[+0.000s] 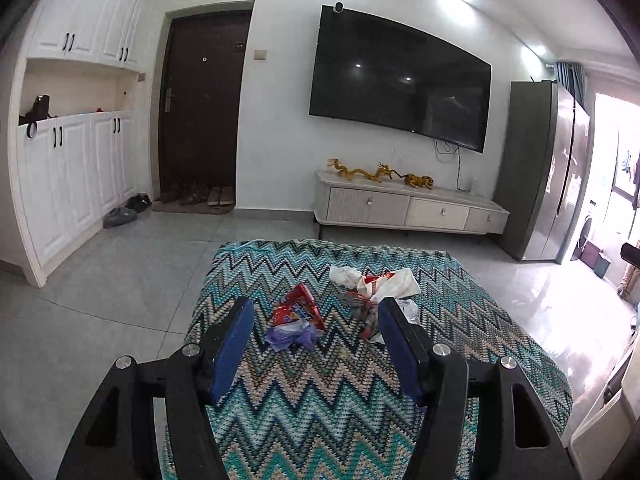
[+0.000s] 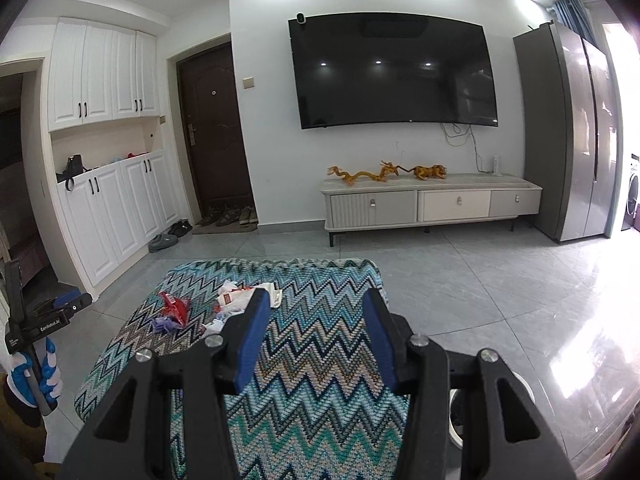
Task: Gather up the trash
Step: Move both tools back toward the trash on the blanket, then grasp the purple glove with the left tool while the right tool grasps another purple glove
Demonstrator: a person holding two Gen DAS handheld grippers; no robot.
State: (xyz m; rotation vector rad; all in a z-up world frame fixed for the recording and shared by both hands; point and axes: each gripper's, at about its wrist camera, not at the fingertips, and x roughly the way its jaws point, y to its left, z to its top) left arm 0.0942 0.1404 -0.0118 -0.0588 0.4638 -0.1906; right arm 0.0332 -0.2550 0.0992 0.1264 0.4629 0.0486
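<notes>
Trash lies on a table covered with a zigzag cloth (image 1: 320, 400). A red snack wrapper (image 1: 298, 310) sits with a crumpled purple bag (image 1: 290, 336) just in front of it. To the right lie a white and red plastic bag (image 1: 386, 284), white tissue (image 1: 344, 276) and a crumpled wrapper (image 1: 366, 314). My left gripper (image 1: 316, 312) is open above the cloth, with the red wrapper between its fingertips' line of sight. My right gripper (image 2: 316, 304) is open over the cloth (image 2: 320, 380), with the trash pile (image 2: 176, 308) to its left. The left gripper (image 2: 48, 316) shows at the left edge.
A white bin rim (image 2: 524, 392) shows by the table's right side. Grey tiled floor (image 1: 120, 280) surrounds the table. A TV cabinet (image 1: 408, 208) with golden figures stands at the far wall under a television. Shoes lie by the brown door (image 1: 200, 120). A fridge (image 1: 540, 180) stands right.
</notes>
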